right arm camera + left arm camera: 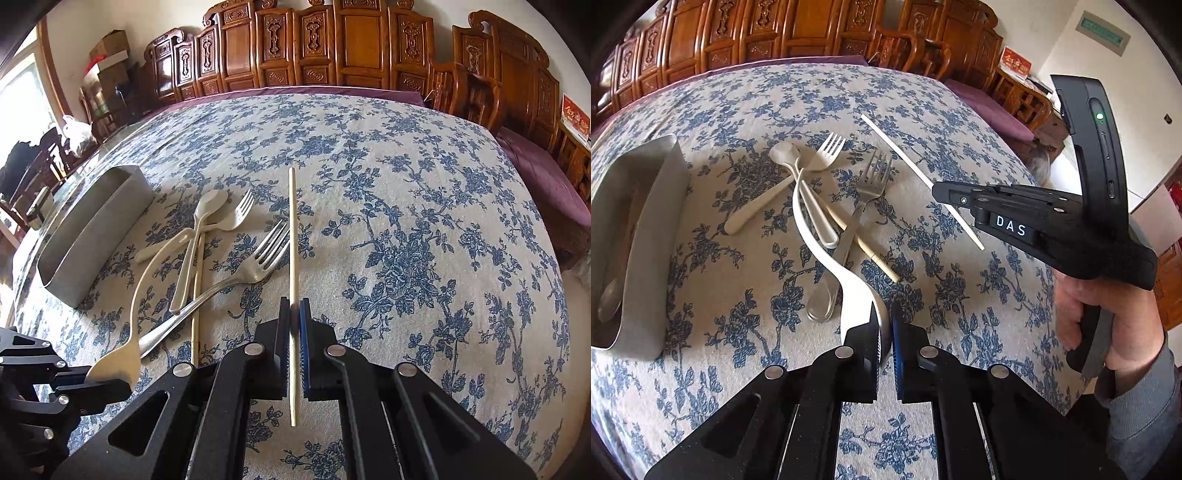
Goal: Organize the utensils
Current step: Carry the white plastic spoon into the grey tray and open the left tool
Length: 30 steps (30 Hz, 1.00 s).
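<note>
Nearest, the left gripper (pixel 885 332) was clamped on the bowl of a white plastic spoon (pixel 809 236), its handle arching over the pile. The right gripper (pixel 294 332) was pinched shut on one pale chopstick (pixel 293 236). Beyond, on the floral tablecloth (pixel 424 221), lay unsorted a metal fork (pixel 866 199), a white fork (pixel 812 162), another white spoon (pixel 801 177) and a second chopstick (pixel 864 251). Farther left, the metal caddy (pixel 653 236) appeared to hold at least one utensil. Judged: early, most remaining.

A home dining room: carved wooden chairs (pixel 369 48) ring a floral-clothed table (pixel 406 184).
</note>
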Each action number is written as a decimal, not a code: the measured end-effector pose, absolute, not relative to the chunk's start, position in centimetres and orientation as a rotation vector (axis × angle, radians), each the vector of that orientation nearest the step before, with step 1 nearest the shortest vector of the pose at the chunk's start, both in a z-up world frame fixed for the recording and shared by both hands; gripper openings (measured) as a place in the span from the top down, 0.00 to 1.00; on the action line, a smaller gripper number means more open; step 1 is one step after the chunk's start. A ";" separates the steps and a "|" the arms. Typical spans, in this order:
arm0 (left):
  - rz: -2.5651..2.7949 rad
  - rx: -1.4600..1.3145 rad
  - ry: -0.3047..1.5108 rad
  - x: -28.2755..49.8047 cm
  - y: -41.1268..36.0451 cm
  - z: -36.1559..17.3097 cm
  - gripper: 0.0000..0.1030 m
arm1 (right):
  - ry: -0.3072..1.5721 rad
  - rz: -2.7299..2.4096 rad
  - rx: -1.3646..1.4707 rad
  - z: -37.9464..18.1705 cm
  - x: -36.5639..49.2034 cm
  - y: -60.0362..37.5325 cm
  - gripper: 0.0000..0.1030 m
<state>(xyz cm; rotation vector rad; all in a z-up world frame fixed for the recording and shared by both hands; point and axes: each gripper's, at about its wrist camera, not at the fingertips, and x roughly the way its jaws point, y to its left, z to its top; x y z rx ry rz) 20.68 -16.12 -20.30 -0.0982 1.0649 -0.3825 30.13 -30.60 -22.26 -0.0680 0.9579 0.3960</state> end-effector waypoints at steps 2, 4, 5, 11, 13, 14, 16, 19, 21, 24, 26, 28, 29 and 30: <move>-0.375 -0.091 1.053 20.3 -15.8 -19.9 0.96 | 0.957 0.396 -0.067 -22.2 30.1 -30.5 0.94; -0.366 -0.080 1.039 20.0 -15.4 -19.2 0.96 | 0.952 0.403 -0.055 -22.0 30.0 -30.3 0.94; -0.362 -0.077 1.034 19.9 -15.1 -18.9 0.96 | 0.950 0.407 -0.051 -21.9 30.0 -30.2 0.94; -0.336 -0.038 1.016 19.9 -13.3 -17.4 0.96 | 0.936 0.440 -0.053 -21.1 29.4 -28.5 0.94; -0.325 -0.029 1.009 20.0 -12.6 -17.0 0.96 | 0.930 0.451 -0.071 -20.8 29.2 -27.7 0.94; -0.318 -0.021 1.007 20.1 -12.1 -16.8 0.96 | 0.927 0.457 -0.090 -20.7 28.9 -27.1 0.94; -0.309 -0.013 1.005 20.3 -11.6 -16.5 0.96 | 0.916 0.474 -0.112 -20.3 28.4 -26.2 0.94; -0.298 0.001 1.001 20.4 -10.6 -16.1 0.96 | 0.903 0.489 -0.138 -19.9 27.5 -25.1 0.94; -0.291 0.006 1.000 20.5 -10.1 -15.9 0.96 | 0.900 0.500 -0.142 -19.7 27.0 -24.6 0.94; -0.277 0.010 0.993 20.6 -9.1 -15.5 0.96 | 0.901 0.511 -0.148 -19.7 26.6 -24.0 0.94; -0.266 0.009 0.990 20.7 -8.4 -15.3 0.96 | 0.904 0.520 -0.143 -19.8 26.4 -23.7 0.94; -0.254 0.010 0.986 20.8 -7.5 -15.0 0.96 | 0.908 0.531 -0.135 -19.8 26.3 -23.2 0.94; -0.248 0.012 0.984 20.9 -7.1 -14.9 0.96 | 0.908 0.537 -0.134 -19.8 26.3 -23.0 0.94; -0.245 0.013 0.983 21.0 -6.8 -14.8 0.96 | 0.908 0.541 -0.135 -19.8 26.2 -22.8 0.94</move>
